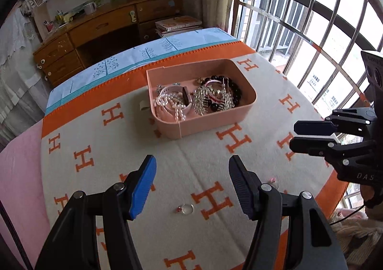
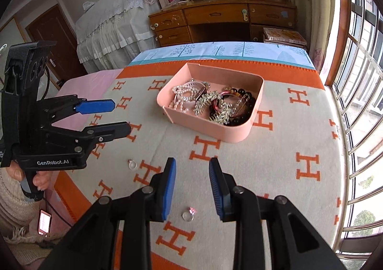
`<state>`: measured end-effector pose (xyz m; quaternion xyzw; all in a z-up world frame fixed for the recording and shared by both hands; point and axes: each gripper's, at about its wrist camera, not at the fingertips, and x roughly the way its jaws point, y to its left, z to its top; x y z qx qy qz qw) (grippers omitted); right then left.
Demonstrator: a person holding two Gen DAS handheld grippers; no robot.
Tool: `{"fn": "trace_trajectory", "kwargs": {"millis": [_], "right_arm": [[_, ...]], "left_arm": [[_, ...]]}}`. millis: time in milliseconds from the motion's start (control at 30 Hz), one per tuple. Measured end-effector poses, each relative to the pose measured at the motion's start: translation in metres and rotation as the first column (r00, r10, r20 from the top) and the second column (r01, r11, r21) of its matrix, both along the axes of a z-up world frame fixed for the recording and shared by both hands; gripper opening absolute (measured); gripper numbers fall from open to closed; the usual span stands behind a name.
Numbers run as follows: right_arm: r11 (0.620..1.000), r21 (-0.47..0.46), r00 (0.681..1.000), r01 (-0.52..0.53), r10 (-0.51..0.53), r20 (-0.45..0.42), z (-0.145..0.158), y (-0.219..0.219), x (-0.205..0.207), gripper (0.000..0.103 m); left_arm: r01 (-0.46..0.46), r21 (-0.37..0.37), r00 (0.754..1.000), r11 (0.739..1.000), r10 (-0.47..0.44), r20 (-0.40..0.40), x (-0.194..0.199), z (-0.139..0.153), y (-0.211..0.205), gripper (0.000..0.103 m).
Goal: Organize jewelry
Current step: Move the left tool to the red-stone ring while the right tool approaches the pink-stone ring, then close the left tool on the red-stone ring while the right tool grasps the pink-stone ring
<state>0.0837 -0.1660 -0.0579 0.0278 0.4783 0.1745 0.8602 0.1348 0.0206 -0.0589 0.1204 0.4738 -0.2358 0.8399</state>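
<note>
In the left wrist view, the left claw [image 1: 192, 183] is standing wide with nothing between its blue pads, pointing down at a cream blanket [image 1: 167, 155] patterned with orange H letters. A small silver ring with a red stone [image 1: 185, 209] is lying on the blanket at about six o'clock, just under the gap of the claw and touching neither pad. The pink box [image 1: 210, 121] is sitting near the centre, toward twelve o'clock from the claw, holding a heap of jewelry: white pearl strands [image 1: 171, 102] on its left side, dark beads [image 1: 231, 90] and silvery combs on its right. At three o'clock the right claw [image 1: 293, 135] is reaching in from the edge, its fingers narrowly apart and empty.

In the right wrist view, the right claw [image 2: 192, 186] is standing fairly narrow, holding nothing. A silver ring with a pink stone [image 2: 189, 215] is lying on the blanket [image 2: 287, 140] at six o'clock, below the gap between the pads. The pink box [image 2: 239, 133] is resting at about twelve o'clock, well apart from that ring. At nine o'clock the left claw [image 2: 122, 117] is hovering open, gripped by a hand [image 2: 36, 179], and the red-stone ring [image 2: 132, 164] is lying just beneath it.
</note>
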Motion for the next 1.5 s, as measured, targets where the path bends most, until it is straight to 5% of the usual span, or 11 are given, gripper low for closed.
{"fn": "trace_trajectory", "kwargs": {"millis": [367, 600, 767, 1100, 1500], "right_arm": [[1.0, -0.024, 0.991, -0.005, 0.002, -0.134, -0.065, 0.005, -0.034, 0.029], [1.0, -0.011, 0.991, 0.012, -0.013, -0.134, -0.072, 0.007, -0.046, 0.029], [1.0, -0.021, 0.992, 0.014, -0.016, -0.125, -0.071, 0.008, -0.048, 0.029], [0.999, -0.036, 0.995, 0.026, -0.03, -0.1, -0.072, 0.015, -0.048, 0.029], [0.992, -0.125, 1.0, 0.02, -0.023, -0.021, -0.073, 0.034, -0.044, 0.029]], "left_arm": [[0.069, 0.115, 0.995, 0.991, -0.06, -0.084, -0.023, -0.069, 0.035, 0.061], [0.108, 0.162, 0.992, 0.981, -0.097, -0.077, -0.022, -0.086, 0.034, 0.061], [0.122, 0.149, 0.992, 0.981, -0.115, -0.054, -0.016, -0.084, 0.031, 0.061], [0.072, 0.056, 0.996, 0.996, -0.069, -0.063, 0.003, -0.085, 0.027, 0.036], [0.034, -0.013, 0.997, 0.999, -0.035, -0.067, -0.011, -0.086, 0.032, 0.035]]}}
